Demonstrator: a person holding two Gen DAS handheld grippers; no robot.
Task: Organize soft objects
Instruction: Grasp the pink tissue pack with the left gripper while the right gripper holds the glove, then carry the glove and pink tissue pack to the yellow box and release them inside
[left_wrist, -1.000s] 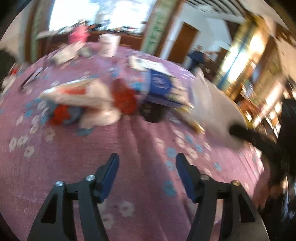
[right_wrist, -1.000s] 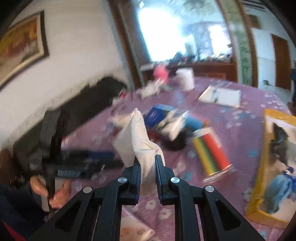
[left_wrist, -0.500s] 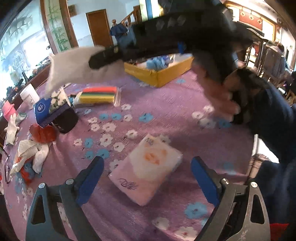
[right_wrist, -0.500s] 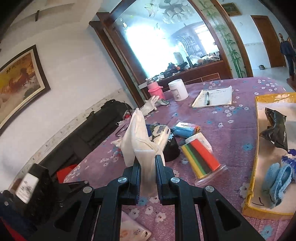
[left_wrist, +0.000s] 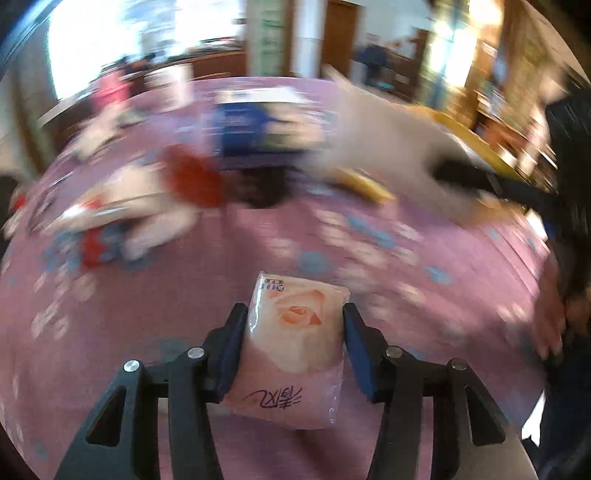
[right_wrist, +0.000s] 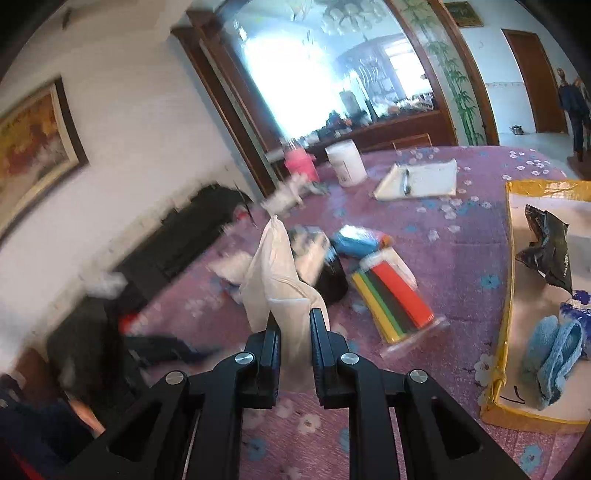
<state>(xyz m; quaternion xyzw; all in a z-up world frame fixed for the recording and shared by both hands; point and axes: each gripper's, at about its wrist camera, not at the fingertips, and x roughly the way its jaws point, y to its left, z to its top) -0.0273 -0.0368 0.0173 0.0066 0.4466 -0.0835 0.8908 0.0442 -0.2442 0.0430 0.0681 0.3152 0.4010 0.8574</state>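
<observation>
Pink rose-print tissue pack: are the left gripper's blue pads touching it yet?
Touching. The left wrist view shows the pink rose-print tissue pack between the closing left gripper, both blue pads flush against its sides, no gap visible.

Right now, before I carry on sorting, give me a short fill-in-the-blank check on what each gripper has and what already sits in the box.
1. The tissue pack sits between the closing jaws of the ____ gripper.
2. The right gripper is clamped on a ____ cloth pouch.
3. A folded ____ towel lies in the yellow-rimmed box.
4. The striped pack lies on a ____ flowered tablecloth.

Missing words: left; white; blue; purple
</observation>
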